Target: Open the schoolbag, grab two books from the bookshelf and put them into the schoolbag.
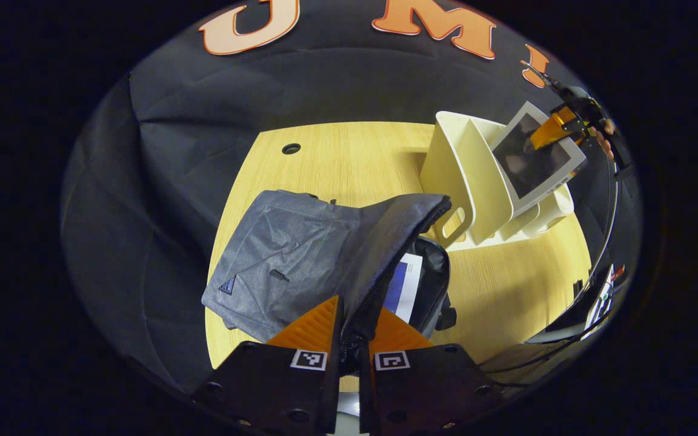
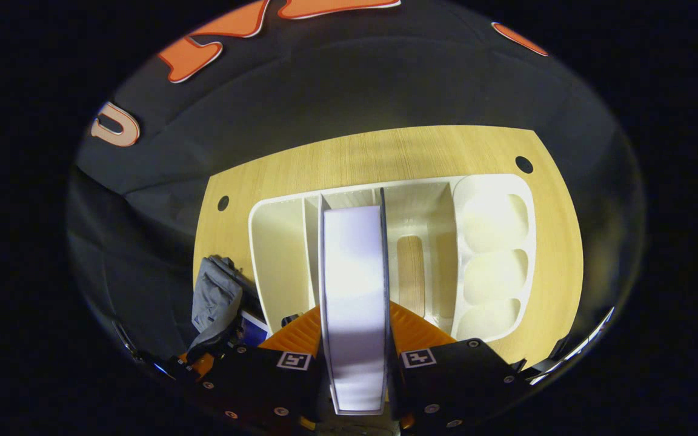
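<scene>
The grey schoolbag (image 1: 282, 254) lies on the wooden table (image 1: 337, 157). My left gripper (image 1: 355, 309) is shut on the zipper edge of its flap and holds the flap up, so the mouth stands open. A blue and white book (image 1: 402, 284) lies inside. Far right, the right gripper (image 1: 558, 126) holds a dark-covered book (image 1: 534, 160) above the white bookshelf (image 1: 476, 181). In the right gripper view, that gripper (image 2: 356, 307) is shut on the book (image 2: 352, 266), seen edge-on over the bookshelf (image 2: 488, 242). The schoolbag (image 2: 212, 300) sits at lower left.
The bookshelf has several upright slots and three round cups at one end (image 2: 494, 266). Cable holes (image 1: 291, 148) are cut in the table near its far edge. Black cloth surrounds the table. Cables and a dark device (image 1: 585, 303) hang off the table's right side.
</scene>
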Action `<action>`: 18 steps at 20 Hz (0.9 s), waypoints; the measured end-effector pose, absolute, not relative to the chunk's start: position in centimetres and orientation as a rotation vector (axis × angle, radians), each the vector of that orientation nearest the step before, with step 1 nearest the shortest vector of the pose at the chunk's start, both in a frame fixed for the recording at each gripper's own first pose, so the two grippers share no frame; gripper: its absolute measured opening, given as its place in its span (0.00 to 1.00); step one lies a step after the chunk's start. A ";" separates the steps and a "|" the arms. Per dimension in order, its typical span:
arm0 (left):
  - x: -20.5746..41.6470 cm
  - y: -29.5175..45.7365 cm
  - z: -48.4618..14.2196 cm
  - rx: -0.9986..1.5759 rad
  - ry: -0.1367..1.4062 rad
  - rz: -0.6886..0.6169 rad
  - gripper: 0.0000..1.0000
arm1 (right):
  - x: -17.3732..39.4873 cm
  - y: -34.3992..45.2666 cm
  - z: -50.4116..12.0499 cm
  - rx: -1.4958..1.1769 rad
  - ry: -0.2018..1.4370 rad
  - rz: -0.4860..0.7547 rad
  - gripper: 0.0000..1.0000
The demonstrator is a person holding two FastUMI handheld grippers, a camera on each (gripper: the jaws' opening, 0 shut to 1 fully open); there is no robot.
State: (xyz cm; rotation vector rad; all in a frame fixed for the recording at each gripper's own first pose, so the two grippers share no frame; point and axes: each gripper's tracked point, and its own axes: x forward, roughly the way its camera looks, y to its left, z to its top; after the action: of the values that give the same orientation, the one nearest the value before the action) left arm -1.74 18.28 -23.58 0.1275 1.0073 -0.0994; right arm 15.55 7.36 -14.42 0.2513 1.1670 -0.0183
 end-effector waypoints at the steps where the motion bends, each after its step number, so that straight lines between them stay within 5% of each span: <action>1: -1.7 18.3 -23.4 0.132 1.005 -0.116 0.14 | 14.9 7.5 -13.7 0.260 1.153 -0.022 0.40; 18: -1.4 18.5 -23.6 0.245 1.004 -0.413 0.14 | 1.4 11.5 -11.3 0.546 1.025 -0.136 0.39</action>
State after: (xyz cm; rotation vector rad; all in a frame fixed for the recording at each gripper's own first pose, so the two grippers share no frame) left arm -1.42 18.52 -23.63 0.2453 1.0035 -0.4125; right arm 1.38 11.46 -11.28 0.5460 1.0248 -0.1362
